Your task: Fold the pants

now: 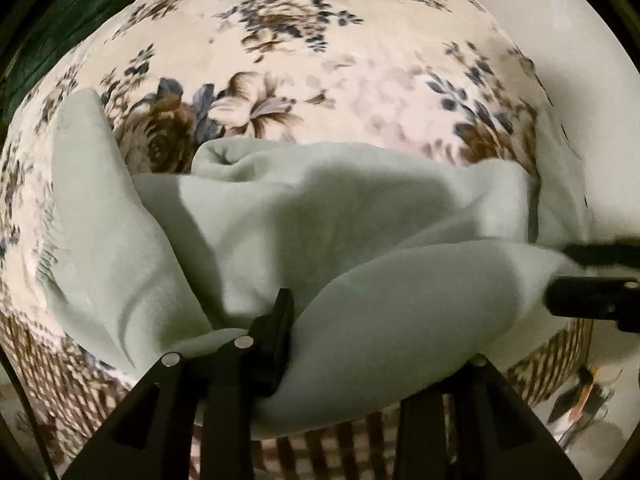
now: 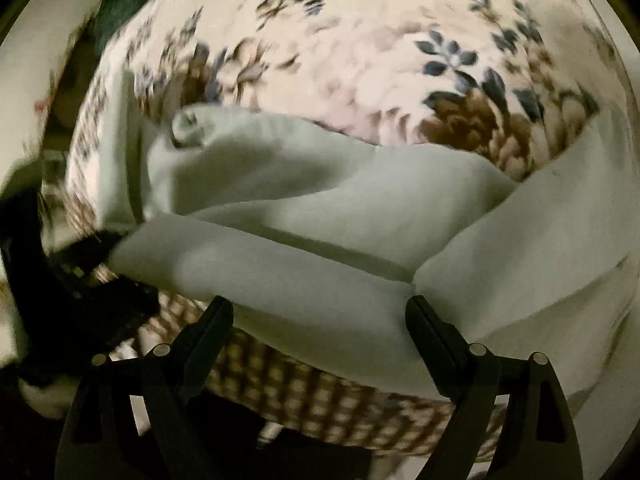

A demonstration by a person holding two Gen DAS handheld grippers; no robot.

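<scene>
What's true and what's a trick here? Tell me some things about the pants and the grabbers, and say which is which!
1. The pants are pale green. True.
2. The blanket under them is plain blue. False: it is cream with brown and blue flowers.
3. The right gripper is wide open. True.
4. The pants lie flat and neatly folded. False: they are bunched and rumpled.

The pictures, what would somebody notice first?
First, the pale mint-green fleece pants, bunched in soft folds across the middle of both views. They lie on a cream blanket with brown and blue flowers that fills the space behind them. At the bottom, the black right gripper stands wide open at the cloth's near edge.
</scene>
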